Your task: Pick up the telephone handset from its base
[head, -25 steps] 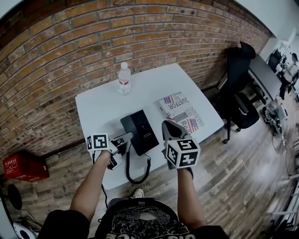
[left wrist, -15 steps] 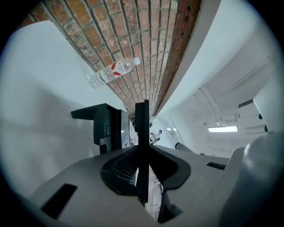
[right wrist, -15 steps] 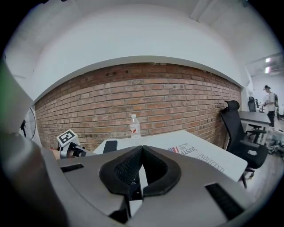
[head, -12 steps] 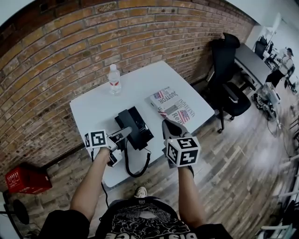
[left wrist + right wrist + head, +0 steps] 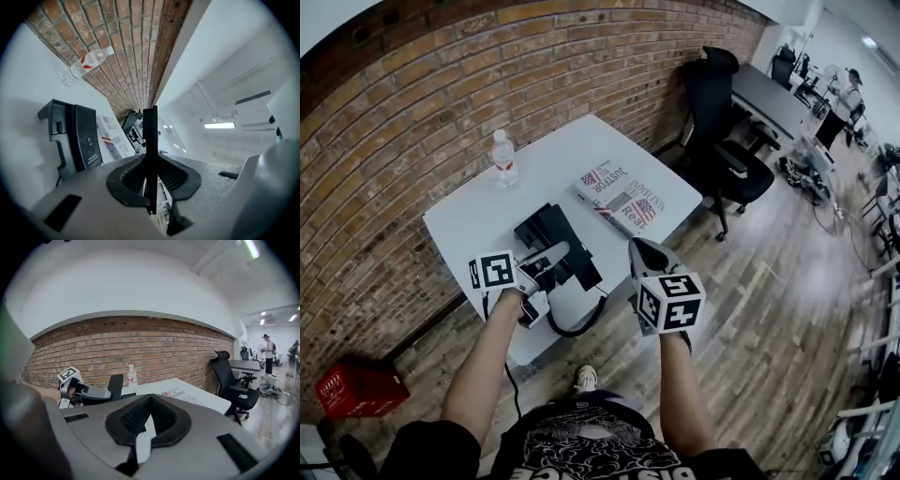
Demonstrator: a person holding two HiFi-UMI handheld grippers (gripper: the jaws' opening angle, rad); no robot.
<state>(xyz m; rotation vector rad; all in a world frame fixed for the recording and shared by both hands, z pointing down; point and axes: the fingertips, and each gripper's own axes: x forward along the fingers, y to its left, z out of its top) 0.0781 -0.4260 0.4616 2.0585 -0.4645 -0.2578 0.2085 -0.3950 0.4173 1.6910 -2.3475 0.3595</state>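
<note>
Gripping the telephone handset (image 5: 150,131) in the left gripper (image 5: 150,165), jaws narrow and pressed on its thin black edge at the middle of the left gripper view. Clear of the phone base (image 5: 75,136), with the cradle bare at the left of that view. By the look of it, lift done and only a steady hold left. Trailing below in a loop over the near edge of the table (image 5: 464,220), low centre of the head view: the coiled cord (image 5: 577,326). Carrying nothing in the right gripper (image 5: 645,251), pads tip to tip, at the middle right of the head view, apart from the base.

Likely trouble: pulling too far or too high, tightening the cord and dragging the light base toward the near edge, perhaps off it, with nothing pinning the base down. Also possible: twisting of the handset between the pads, given a pinch on a narrow edge and the cord's weight tugging at one end, followed on a slip by a drop onto base or floor. Little to fear for the water bottle (image 5: 503,157) at the upper left or the newspaper (image 5: 623,202) right of the base, both apart from the cord's path.
</note>
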